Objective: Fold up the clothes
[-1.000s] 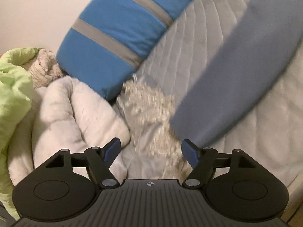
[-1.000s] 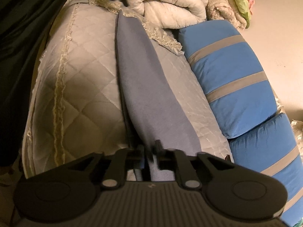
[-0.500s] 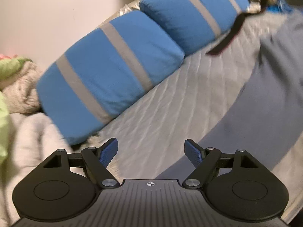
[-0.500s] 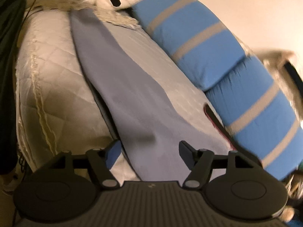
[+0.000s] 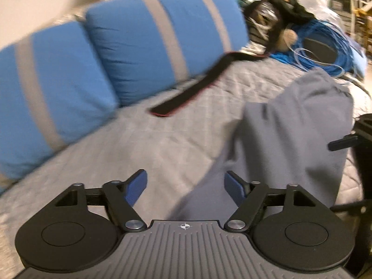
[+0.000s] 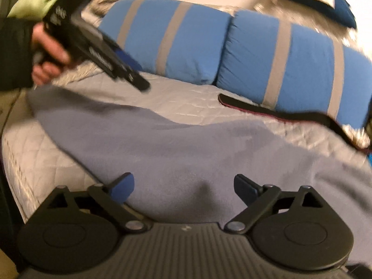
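A grey-blue garment (image 6: 186, 144) lies stretched along the quilted bed cover (image 6: 186, 97). In the left wrist view its bunched far end (image 5: 290, 139) lies ahead and to the right. My left gripper (image 5: 186, 181) hovers over the cover at the garment's edge; its jaws are closing and nothing is between the pads. From the right wrist view, a hand holds that left gripper (image 6: 139, 83) above the garment's left end. My right gripper (image 6: 183, 183) hangs over the garment's middle, jaws opening wide and holding nothing. One of its fingers (image 5: 344, 143) pokes in at the right edge of the left wrist view.
Two blue pillows with grey stripes (image 6: 279, 58) line the far side of the bed (image 5: 139, 46). A black strap with a red edge (image 5: 197, 88) lies in front of them. Blue cable coils (image 5: 325, 46) and dark clutter sit past the bed's far end. Green bedding (image 6: 34, 2) is at upper left.
My right gripper let go of the garment, opened wide and rolled. My left gripper swung from the white duvet end along the pillows toward the garment's other end.
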Available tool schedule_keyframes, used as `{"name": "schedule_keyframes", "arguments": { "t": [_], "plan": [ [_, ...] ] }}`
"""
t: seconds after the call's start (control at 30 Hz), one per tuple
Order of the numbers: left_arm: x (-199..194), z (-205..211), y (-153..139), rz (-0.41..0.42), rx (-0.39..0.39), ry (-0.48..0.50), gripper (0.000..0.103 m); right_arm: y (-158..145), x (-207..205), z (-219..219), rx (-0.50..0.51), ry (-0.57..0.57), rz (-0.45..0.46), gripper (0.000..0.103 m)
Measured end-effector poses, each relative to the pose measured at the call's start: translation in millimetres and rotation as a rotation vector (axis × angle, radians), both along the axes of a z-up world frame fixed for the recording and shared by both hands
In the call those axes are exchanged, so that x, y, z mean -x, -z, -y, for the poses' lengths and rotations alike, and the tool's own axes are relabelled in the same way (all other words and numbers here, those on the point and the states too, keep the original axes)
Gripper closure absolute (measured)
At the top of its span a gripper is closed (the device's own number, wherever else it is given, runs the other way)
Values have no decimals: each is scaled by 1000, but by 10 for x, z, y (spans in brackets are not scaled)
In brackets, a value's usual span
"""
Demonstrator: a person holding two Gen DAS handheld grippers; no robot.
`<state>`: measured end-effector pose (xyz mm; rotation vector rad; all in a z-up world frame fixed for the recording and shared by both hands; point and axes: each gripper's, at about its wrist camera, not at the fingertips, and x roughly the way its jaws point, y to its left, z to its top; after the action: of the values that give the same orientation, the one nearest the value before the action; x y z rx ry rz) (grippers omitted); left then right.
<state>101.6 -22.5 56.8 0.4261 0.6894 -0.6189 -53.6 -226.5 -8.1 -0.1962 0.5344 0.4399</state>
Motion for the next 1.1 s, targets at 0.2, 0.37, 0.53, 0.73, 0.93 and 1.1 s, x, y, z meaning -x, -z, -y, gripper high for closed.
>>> {"name": "schedule_keyframes", "arguments": {
  "t": [0.2, 0.37, 0.53, 0.73, 0.93, 1.1],
  "plan": [
    [-308, 281, 332, -126, 9, 49, 72, 51, -104, 134, -60, 37, -40, 4],
    [-456, 356, 493, -203, 14, 58, 72, 90, -147, 160, -76, 47, -62, 4],
    [-581, 302, 558, -298, 65, 55, 73, 105, -139, 136, -66, 35, -56, 4],
    [-535, 318, 472, -267, 67, 56, 101, 141, -148, 81, -25, 31, -47, 3],
    [-529, 170, 249, -185, 81, -14, 101, 167, -171, 59, -7, 48, -56, 3],
    [-552, 200, 283, -176, 23, -40, 100, 192, -195, 52, 2, 62, -75, 1]
  ]
}}
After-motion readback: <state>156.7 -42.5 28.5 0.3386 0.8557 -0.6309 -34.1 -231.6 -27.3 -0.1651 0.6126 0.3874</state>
